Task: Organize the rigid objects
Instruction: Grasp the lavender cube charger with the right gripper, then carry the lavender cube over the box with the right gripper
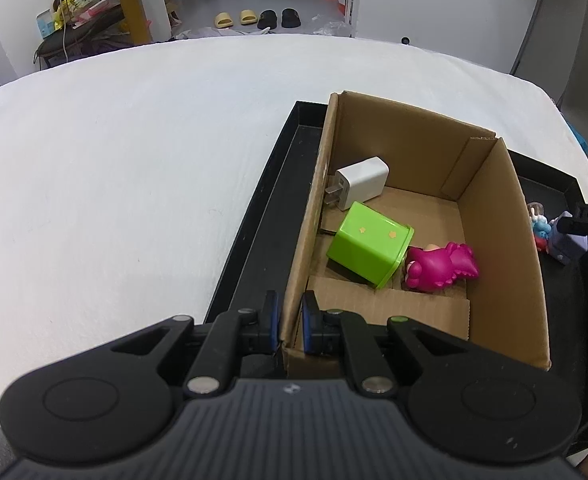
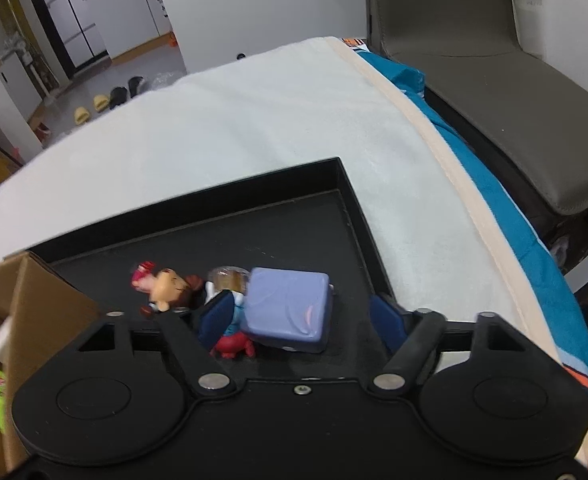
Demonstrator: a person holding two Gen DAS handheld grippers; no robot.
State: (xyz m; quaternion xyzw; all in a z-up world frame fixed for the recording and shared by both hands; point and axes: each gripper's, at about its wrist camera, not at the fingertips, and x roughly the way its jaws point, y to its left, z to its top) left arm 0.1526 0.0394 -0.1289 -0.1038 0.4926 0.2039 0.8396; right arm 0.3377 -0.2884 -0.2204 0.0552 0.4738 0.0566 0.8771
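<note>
Left wrist: claw (image 1: 289, 322) pinching cardboard box (image 1: 501, 240).

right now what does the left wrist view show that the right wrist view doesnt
Only the left wrist view: the left gripper clamped on the cardboard box wall, with the white charger and pink toy inside.

Only the right wrist view: the open right gripper around the purple block, the brown-haired figurine, and the grey chair.

Both: the black tray, the box, the green container.
</note>
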